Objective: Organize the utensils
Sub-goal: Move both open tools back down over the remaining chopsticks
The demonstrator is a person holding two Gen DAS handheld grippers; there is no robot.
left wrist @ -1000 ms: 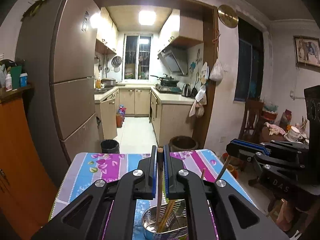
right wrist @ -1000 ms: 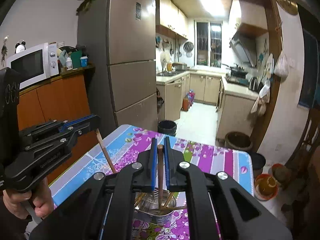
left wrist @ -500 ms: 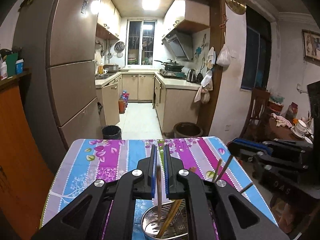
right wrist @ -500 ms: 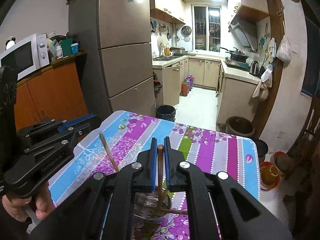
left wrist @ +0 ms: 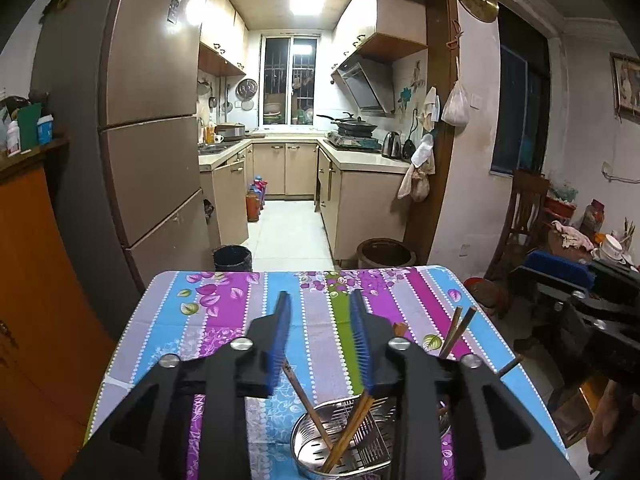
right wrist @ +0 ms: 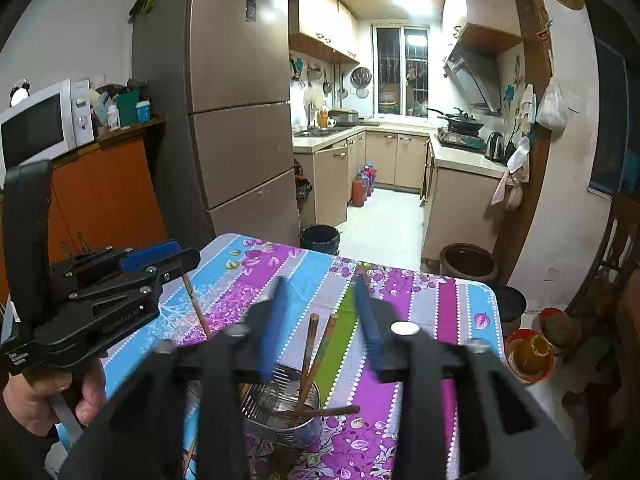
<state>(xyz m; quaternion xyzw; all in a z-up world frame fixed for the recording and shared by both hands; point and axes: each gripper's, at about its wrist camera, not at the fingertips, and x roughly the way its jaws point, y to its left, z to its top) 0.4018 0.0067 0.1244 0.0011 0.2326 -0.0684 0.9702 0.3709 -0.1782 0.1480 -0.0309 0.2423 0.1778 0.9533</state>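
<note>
Both hand-held grippers, left (left wrist: 322, 340) and right (right wrist: 322, 322), are opening, gripping nothing, above the steel holder (left wrist: 340, 444) of chopsticks (right wrist: 310, 350) at the counter's (left wrist: 224, 320) near edge. The far half lies bare.

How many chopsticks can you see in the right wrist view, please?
4 chopsticks: two upright in the holder, one across its rim, one slanting by the left gripper; others may be hidden.
</note>
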